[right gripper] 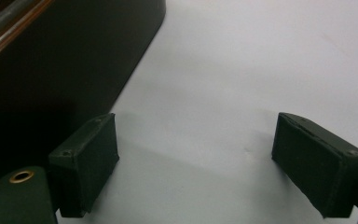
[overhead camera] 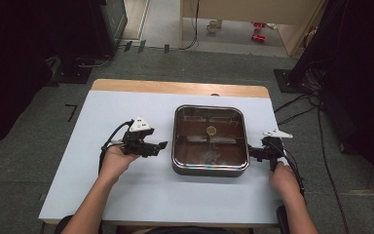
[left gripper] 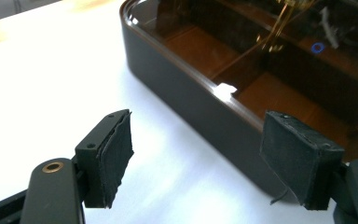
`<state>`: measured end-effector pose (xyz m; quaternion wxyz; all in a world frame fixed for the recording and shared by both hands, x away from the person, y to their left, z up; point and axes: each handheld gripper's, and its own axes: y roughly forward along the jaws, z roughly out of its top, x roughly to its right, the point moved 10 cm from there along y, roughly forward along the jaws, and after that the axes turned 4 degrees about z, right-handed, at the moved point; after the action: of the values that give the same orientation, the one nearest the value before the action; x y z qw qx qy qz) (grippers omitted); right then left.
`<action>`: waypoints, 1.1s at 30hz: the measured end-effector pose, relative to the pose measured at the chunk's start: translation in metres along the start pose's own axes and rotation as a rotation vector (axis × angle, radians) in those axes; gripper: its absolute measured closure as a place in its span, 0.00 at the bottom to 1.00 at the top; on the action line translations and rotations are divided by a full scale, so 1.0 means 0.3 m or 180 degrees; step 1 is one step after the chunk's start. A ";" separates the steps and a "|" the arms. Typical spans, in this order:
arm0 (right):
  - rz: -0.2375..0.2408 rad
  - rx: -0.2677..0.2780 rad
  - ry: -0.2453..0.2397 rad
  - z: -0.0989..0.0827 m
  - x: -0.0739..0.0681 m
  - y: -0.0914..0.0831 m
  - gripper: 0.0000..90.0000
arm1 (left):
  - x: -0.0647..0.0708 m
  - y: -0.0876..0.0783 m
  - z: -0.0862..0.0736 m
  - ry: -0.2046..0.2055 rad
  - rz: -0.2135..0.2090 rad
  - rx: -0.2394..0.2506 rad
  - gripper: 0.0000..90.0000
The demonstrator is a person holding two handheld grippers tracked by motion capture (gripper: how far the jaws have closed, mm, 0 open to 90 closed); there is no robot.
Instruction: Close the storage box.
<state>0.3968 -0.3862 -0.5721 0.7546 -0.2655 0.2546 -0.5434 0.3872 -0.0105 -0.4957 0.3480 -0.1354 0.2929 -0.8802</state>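
Both tools gape, holding nothing: left tool, right tool flanking my lidded box on desk; pinch its sides evenly, level.

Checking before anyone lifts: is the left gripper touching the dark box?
Apart. In the high view, bare table lies between the left gripper and the dark box; the left gripper view shows its open pads short of the wall.

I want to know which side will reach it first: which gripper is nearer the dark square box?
Right. The right gripper sits right at the box's right wall, jaws open. The left gripper hovers off its left side with a strip of table between, jaws open.
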 end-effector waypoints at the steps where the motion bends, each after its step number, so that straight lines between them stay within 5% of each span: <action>1: 0.0000 0.0000 -0.0001 0.000 0.000 0.000 0.16 | -0.004 -0.001 -0.008 0.0001 0.0030 0.0011 0.28; 14: 0.0003 -0.0004 0.0002 0.000 0.000 0.000 0.16 | -0.045 0.009 -0.158 -0.0233 0.0257 -0.0189 0.27; 20: 0.0003 -0.0002 0.0004 0.000 0.000 0.000 0.16 | -0.052 0.004 -0.207 -0.0253 0.0246 -0.0299 0.27; 26: 0.0003 -0.0002 0.0003 0.000 0.000 0.000 0.16 | -0.096 0.002 -0.270 -0.0239 0.0421 -0.0517 0.28; 33: 0.0004 -0.0002 0.0005 0.000 0.000 0.000 0.16 | -0.096 -0.006 -0.286 -0.0185 0.0433 -0.0406 0.27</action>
<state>0.3967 -0.3862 -0.5721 0.7547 -0.2652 0.2555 -0.5430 0.3692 0.0468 -0.5636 0.4060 -0.1625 0.3466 -0.8298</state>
